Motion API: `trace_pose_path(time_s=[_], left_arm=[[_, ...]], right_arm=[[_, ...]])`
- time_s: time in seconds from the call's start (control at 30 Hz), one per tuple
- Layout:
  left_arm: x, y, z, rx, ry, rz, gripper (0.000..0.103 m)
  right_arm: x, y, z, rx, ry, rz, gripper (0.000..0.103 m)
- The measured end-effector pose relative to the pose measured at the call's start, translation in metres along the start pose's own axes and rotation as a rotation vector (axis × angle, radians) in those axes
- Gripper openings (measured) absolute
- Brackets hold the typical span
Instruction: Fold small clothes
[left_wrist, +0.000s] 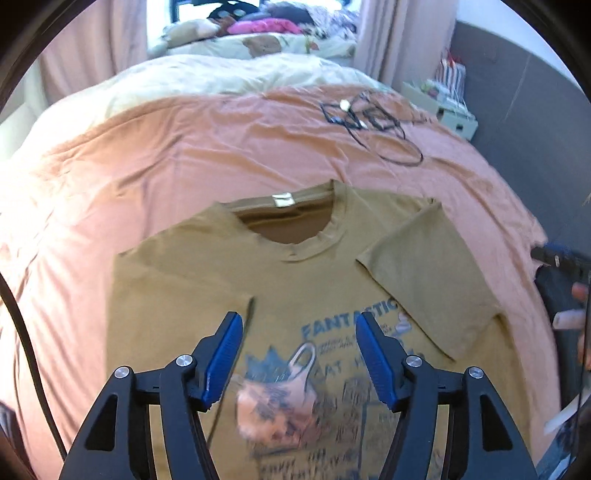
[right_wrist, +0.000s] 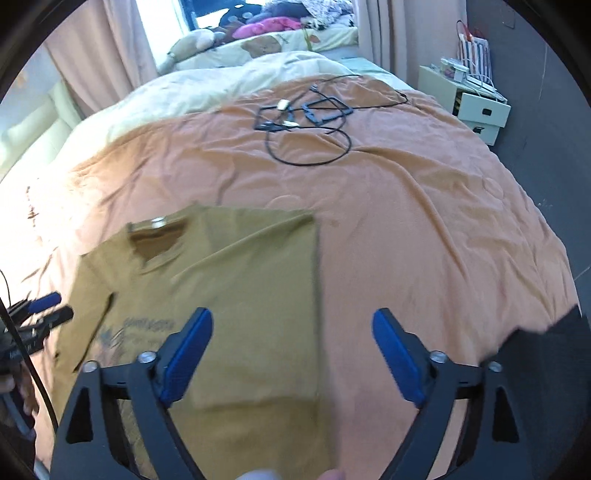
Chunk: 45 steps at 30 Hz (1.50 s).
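Note:
An olive-tan T-shirt (left_wrist: 207, 280) with a blue and pink print lies front up on the orange bedspread (left_wrist: 147, 155), collar toward the far side. Both its sides are folded inward over the chest, the right sleeve lying across the print. My left gripper (left_wrist: 299, 321) hovers above the print, open, with nothing between its blue pads. In the right wrist view the same T-shirt (right_wrist: 240, 280) shows its straight folded right edge. My right gripper (right_wrist: 291, 319) hangs wide open over that edge, empty. The left gripper (right_wrist: 44, 310) shows at this view's left edge.
Black cables and small frames (left_wrist: 369, 118) lie on the far part of the bedspread (right_wrist: 424, 221). A cream duvet (left_wrist: 207, 77) and a pile of clothes sit beyond. A white bedside drawer unit (right_wrist: 476, 107) stands at the far right, by a grey wall.

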<state>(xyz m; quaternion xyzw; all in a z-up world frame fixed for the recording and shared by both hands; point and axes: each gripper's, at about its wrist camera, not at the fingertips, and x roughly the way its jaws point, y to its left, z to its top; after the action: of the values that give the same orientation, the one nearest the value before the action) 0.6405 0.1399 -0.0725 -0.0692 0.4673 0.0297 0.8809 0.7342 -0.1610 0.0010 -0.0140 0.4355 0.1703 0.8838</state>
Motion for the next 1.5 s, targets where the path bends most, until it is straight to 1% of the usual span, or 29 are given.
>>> trace_pose_path(time_s=[0.03,0.1,0.13,0.17,0.2,0.27,0.4,0.47,0.63,0.67,0.73,0.8,0.93,0.97,1.0,1.03,1.1,1.23,1.3,1.4,1.47,1.5], left_arm=[[-0.013,0.006,-0.005,-0.024,-0.011,-0.006,0.066],[-0.035,0.016,-0.014,-0.058,-0.05,-0.005,0.066],[-0.048,0.021,-0.02,-0.07,-0.076,0.009,0.067],[-0.058,0.024,-0.025,-0.075,-0.092,0.02,0.07],[-0.068,0.028,-0.03,-0.081,-0.107,0.025,0.077],[-0.089,0.037,-0.044,-0.097,-0.132,0.004,0.084],[-0.12,0.053,-0.071,-0.134,-0.134,-0.033,0.084],[-0.133,0.06,-0.085,-0.146,-0.143,-0.036,0.085],[-0.159,0.081,-0.136,-0.163,-0.123,-0.038,0.086],[-0.163,0.086,-0.145,-0.171,-0.119,-0.043,0.086],[-0.17,0.095,-0.168,-0.187,-0.113,-0.047,0.086],[-0.176,0.101,-0.188,-0.194,-0.108,-0.038,0.083],[-0.182,0.113,-0.228,-0.211,-0.09,-0.014,0.078],[-0.183,0.115,-0.239,-0.218,-0.079,-0.012,0.075],[-0.183,0.118,-0.249,-0.226,-0.068,-0.011,0.069],[-0.182,0.122,-0.259,-0.239,-0.054,-0.01,0.065],[-0.183,0.127,-0.28,-0.265,-0.035,-0.023,0.055],[-0.184,0.131,-0.318,-0.28,-0.003,-0.033,0.047],[-0.184,0.131,-0.337,-0.284,0.014,-0.041,0.04],[-0.18,0.135,-0.362,-0.313,0.038,-0.069,0.033],[-0.177,0.139,-0.378,-0.335,0.053,-0.082,0.029],[-0.175,0.14,-0.385,-0.348,0.061,-0.091,0.029]], right_arm=[[-0.01,0.0,-0.008,-0.002,-0.004,-0.006,0.103],[-0.032,0.002,-0.022,0.001,-0.015,-0.006,0.103],[-0.044,0.002,-0.029,0.009,-0.021,0.005,0.103],[-0.054,0.003,-0.036,0.014,-0.025,0.013,0.103],[-0.064,0.002,-0.042,0.021,-0.031,0.018,0.103],[-0.085,0.002,-0.056,0.03,-0.042,0.022,0.103],[-0.118,0.002,-0.086,0.03,-0.076,0.018,0.103],[-0.134,0.001,-0.105,0.014,-0.097,0.013,0.103],[-0.158,-0.005,-0.154,-0.008,-0.106,0.039,0.103],[-0.163,-0.008,-0.166,-0.009,-0.112,0.034,0.103],[-0.168,-0.013,-0.182,-0.012,-0.111,0.023,0.098],[-0.171,-0.02,-0.2,-0.007,-0.1,0.023,0.092],[-0.175,-0.028,-0.226,-0.002,-0.075,0.036,0.092],[-0.177,-0.031,-0.23,-0.003,-0.076,0.04,0.092],[-0.18,-0.034,-0.239,-0.004,-0.081,0.048,0.092],[-0.182,-0.036,-0.245,-0.002,-0.083,0.057,0.092],[-0.185,-0.041,-0.256,0.006,-0.08,0.081,0.092],[-0.189,-0.05,-0.284,0.017,-0.065,0.084,0.092],[-0.191,-0.052,-0.294,0.016,-0.062,0.101,0.092],[-0.196,-0.057,-0.31,0.023,-0.062,0.124,0.092],[-0.193,-0.059,-0.32,0.028,-0.049,0.133,0.088],[-0.191,-0.061,-0.326,0.029,-0.037,0.128,0.081]])
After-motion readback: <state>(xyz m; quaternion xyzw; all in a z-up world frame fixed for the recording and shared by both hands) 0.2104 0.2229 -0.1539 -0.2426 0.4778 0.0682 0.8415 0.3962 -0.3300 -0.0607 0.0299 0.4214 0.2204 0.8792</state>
